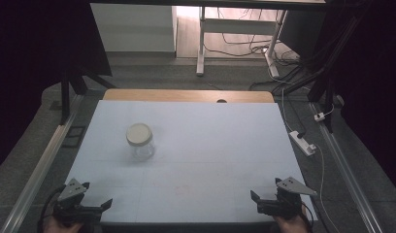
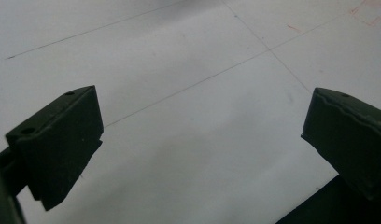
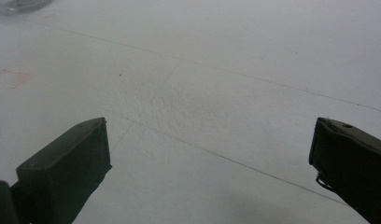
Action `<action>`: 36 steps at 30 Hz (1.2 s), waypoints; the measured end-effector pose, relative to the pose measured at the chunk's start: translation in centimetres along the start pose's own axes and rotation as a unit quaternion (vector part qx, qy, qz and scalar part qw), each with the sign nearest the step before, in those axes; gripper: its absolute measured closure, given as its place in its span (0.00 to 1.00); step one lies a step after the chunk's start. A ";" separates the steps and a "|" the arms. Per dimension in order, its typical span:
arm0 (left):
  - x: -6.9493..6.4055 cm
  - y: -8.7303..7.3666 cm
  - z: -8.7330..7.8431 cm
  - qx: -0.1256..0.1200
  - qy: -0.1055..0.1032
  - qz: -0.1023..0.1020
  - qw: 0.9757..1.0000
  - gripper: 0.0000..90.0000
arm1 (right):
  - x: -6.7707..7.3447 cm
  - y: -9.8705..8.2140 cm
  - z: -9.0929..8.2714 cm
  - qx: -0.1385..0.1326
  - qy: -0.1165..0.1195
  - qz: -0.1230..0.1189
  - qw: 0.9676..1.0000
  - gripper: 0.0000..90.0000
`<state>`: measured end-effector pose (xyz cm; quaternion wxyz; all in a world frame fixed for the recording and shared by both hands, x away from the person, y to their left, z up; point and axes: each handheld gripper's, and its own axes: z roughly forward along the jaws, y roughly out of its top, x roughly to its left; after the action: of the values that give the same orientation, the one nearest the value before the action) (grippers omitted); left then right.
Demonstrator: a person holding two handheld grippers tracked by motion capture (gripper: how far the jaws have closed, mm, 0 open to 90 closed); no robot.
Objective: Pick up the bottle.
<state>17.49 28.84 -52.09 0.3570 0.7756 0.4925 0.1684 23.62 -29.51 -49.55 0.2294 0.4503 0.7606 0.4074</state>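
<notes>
A lidded glass jar [image 1: 140, 141] is seen at ten o'clock on the bench [image 1: 225, 145], well apart from the left gripper [image 1: 89, 206] and right gripper [image 1: 264, 203], whose fingers are held apart. It is judged rigid, slippery, breakable; best taken around the body below the lid.

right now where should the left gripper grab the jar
Grip the clear glass body of the jar just under the lid, coming in level from the near side. The jar stands upright, and the lid looks wider than the glass, so a grip there should not slip. The left gripper is open and nearest.
</notes>
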 end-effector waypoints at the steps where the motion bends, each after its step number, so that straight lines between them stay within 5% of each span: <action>1: 0.0 0.0 0.0 0.001 -0.001 -0.001 1.000 0.00 | 0.0 0.0 0.0 -0.001 0.002 0.001 1.000 0.00; 27: 0.4 0.0 0.1 0.010 -0.016 -0.018 1.000 0.00 | -0.1 0.1 0.2 0.004 0.017 0.000 1.000 0.00; 36: 0.0 0.7 0.0 -0.006 -0.021 -0.014 1.000 0.00 | -0.1 0.1 0.3 0.010 0.018 -0.002 1.000 0.00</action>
<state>17.90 28.66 -51.58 0.3744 0.7697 0.4950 0.1497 23.95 -29.41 -49.64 0.2120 0.4438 0.7694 0.4076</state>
